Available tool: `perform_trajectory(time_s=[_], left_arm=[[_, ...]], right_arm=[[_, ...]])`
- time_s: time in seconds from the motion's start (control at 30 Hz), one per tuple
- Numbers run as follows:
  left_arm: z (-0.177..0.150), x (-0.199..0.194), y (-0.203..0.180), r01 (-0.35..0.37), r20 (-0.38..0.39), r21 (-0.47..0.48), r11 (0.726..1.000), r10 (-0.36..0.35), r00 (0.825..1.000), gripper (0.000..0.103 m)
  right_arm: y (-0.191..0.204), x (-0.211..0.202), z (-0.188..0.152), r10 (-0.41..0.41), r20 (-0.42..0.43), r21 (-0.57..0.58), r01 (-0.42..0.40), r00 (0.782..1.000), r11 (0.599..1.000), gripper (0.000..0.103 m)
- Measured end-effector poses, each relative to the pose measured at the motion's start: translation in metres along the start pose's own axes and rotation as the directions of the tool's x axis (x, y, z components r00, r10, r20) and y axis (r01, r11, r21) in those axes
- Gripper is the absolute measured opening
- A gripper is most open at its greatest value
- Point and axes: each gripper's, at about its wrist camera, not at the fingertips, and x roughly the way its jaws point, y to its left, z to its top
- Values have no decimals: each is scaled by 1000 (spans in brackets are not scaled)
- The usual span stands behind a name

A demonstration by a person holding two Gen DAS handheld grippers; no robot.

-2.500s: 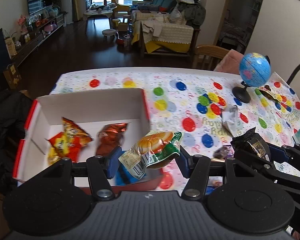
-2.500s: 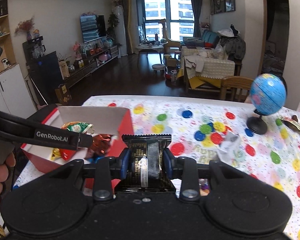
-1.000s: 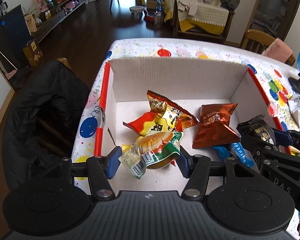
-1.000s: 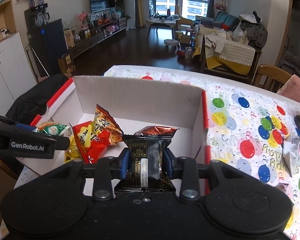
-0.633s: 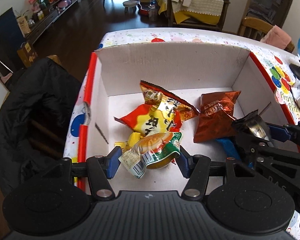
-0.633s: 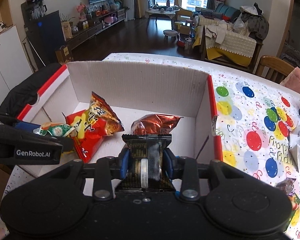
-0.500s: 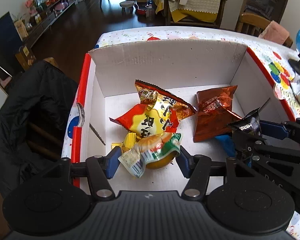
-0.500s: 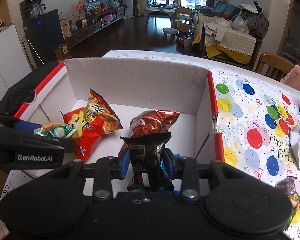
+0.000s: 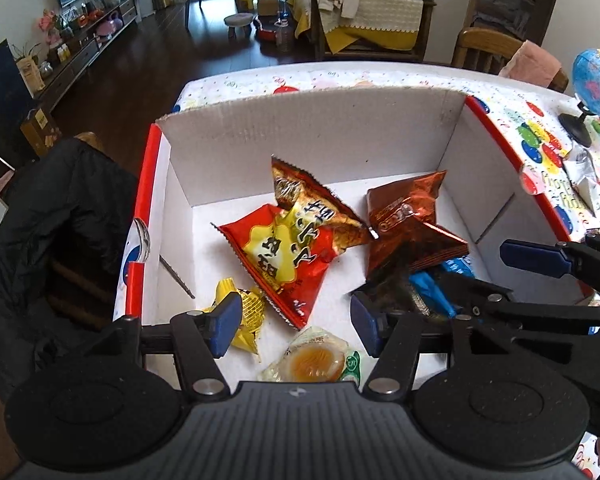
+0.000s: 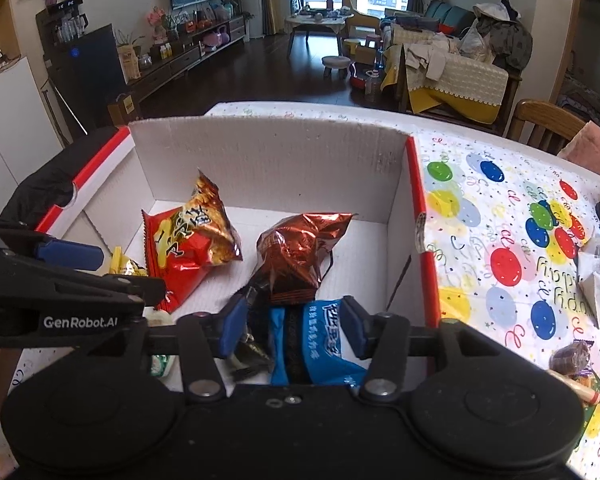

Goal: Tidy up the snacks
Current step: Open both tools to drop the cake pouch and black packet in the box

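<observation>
A white cardboard box with red rims [image 9: 308, 140] [image 10: 268, 160] holds several snacks: a red-and-yellow bag [image 9: 292, 248] [image 10: 188, 248], a brown foil bag [image 9: 408, 220] [image 10: 300, 252], a blue packet [image 9: 436, 288] [image 10: 312, 344], a yellow wrapper [image 9: 244, 316] [image 10: 124, 266]. My left gripper [image 9: 294, 322] is open over the box; the green-and-orange pastry packet [image 9: 316, 360] lies loose below it. My right gripper [image 10: 290, 326] is open above the blue packet; the black packet [image 10: 252, 344] [image 9: 396, 292] lies on the box floor by its left finger.
The table wears a balloon-print cloth [image 10: 520, 248]. On it to the right lie a silver packet [image 10: 596, 280] and small wrapped snacks [image 10: 572, 360]. A blue globe [image 9: 596, 80] stands at the far right. A black jacket [image 9: 48, 220] hangs on a chair left of the box.
Both grippers opened over the box. The pastry packet dropped from the left one and the black packet dropped from the right one onto the box floor.
</observation>
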Motion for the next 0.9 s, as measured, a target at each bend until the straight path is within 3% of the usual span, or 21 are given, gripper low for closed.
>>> perform_trajectory(time_s=[0.57,0.9], left_arm=[[-1,-51,-5,38,89,-21,999,-36,995,62],[-2,-84,-18,72,149,7,997,-72,986,66]], right_arm=[[-7,-55,-4,7,113,50,-12,994,999,76],[-16,-90,-11,-24,188,85,8,982,996,83]])
